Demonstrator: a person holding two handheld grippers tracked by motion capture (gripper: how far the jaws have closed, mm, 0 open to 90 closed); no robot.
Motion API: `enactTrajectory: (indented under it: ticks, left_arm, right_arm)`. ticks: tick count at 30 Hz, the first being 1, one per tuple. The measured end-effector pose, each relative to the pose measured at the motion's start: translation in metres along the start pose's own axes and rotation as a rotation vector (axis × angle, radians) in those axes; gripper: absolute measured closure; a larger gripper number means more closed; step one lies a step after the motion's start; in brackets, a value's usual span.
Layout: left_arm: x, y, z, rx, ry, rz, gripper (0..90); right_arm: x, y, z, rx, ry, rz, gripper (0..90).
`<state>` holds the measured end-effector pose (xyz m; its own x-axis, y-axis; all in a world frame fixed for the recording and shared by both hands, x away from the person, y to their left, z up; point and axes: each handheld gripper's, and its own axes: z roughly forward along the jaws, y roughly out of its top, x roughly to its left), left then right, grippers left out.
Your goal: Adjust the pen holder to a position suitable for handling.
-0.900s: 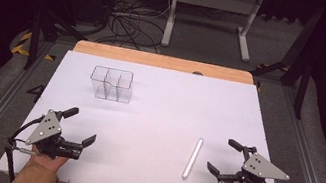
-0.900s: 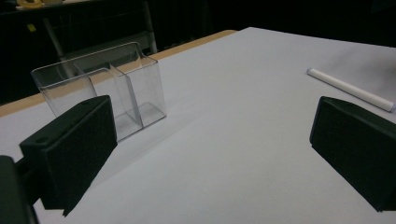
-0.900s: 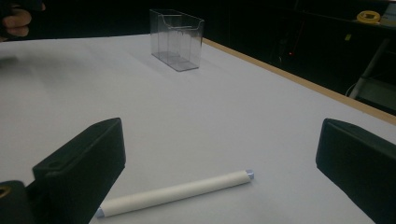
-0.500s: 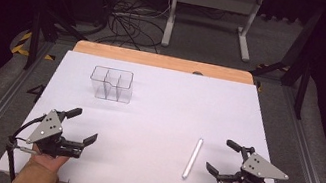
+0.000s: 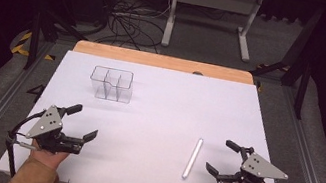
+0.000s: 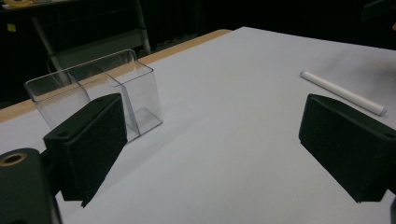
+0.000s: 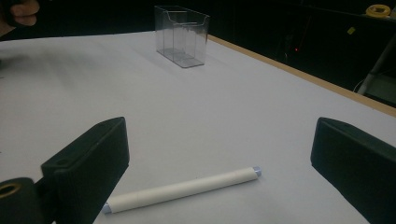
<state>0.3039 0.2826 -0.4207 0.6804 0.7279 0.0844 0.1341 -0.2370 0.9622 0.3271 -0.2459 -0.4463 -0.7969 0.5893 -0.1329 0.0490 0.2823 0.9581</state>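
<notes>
Both hand-held grippers, left (image 5: 80,122) and right (image 5: 221,157), rest wide open and empty on the bench (image 5: 164,102), the tube (image 5: 192,157) beside the right.

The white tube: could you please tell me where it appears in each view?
High view: white tube lies right of centre, near the front edge, just left of the right claw.
Left gripper view: far right, above the right-hand jaw.
Right gripper view: bottom centre, between the jaws.
Shared landmark: the clear bin.
</notes>
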Motion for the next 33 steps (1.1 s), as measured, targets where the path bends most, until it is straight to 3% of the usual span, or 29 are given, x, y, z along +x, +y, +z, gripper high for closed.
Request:
enactTrajectory:
  ticks: [8, 19, 21, 25, 30, 33]
  left_arm:
    - [0.009, 0.018, 0.010, 0.013, -0.009, 0.034, 10.0]
    - [0.021, 0.031, 0.023, 0.026, -0.018, 0.028, 10.0]
    - [0.024, 0.034, 0.026, 0.047, -0.018, 0.021, 10.0]
    - [0.031, 0.036, 0.030, 0.047, -0.040, -0.009, 10.0]
    - [0.035, 0.038, 0.031, 0.045, -0.056, 0.000, 10.0]
    - [0.035, 0.039, 0.031, 0.052, -0.097, 0.015, 12.5]
  right_arm:
    - [0.000, -0.002, -0.001, 0.003, 0.003, 0.015, 4.8]
    - [0.000, -0.003, -0.003, 0.006, 0.004, 0.020, 4.8]
    - [0.000, -0.004, -0.003, 0.007, 0.004, 0.022, 4.8]
    - [0.001, -0.004, -0.003, 0.008, 0.008, 0.022, 4.8]
    - [0.002, -0.004, -0.002, 0.008, 0.015, 0.018, 4.9]
    - [0.002, -0.004, -0.002, 0.010, 0.017, 0.018, 5.0]
